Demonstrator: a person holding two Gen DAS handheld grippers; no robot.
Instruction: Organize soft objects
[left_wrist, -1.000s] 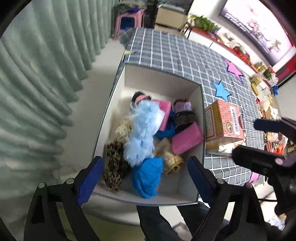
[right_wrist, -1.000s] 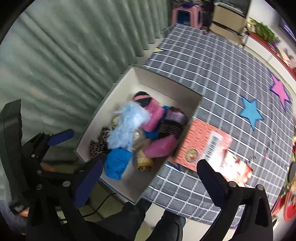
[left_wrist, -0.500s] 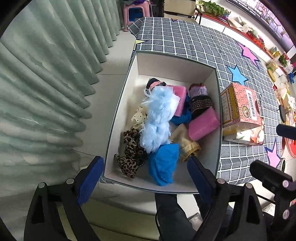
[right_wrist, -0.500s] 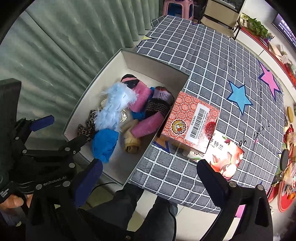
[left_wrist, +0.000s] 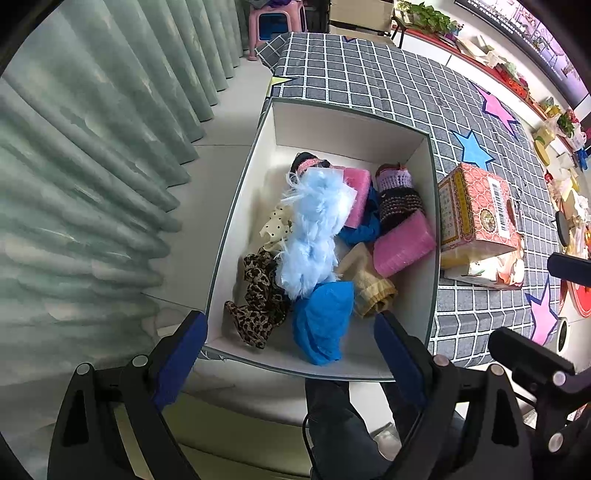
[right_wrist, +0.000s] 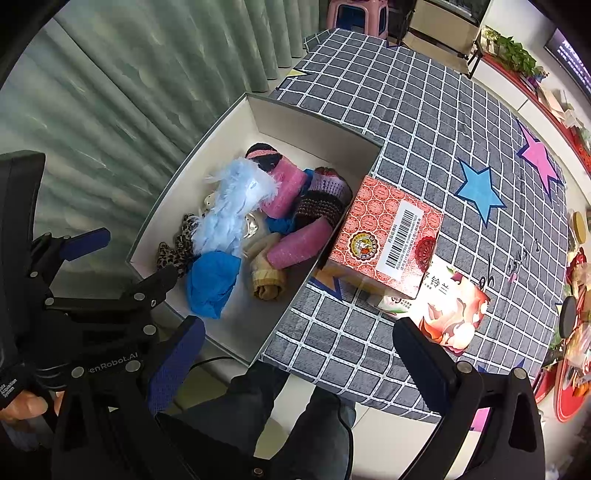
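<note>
We look straight down past both tools. Our left gripper (left_wrist: 288, 334) hangs high over the near end of the white box (left_wrist: 430, 229), jaws spread wide and empty; our right gripper (right_wrist: 295, 339) hangs over the near table edge beside the box, equally wide and empty. The soft things lie in the box below the left jaws: nearest a blue cloth (left_wrist: 323, 325), then a fluffy pale-blue piece (left_wrist: 314, 232) running lengthwise away from us. The left hand seems better placed.
</note>
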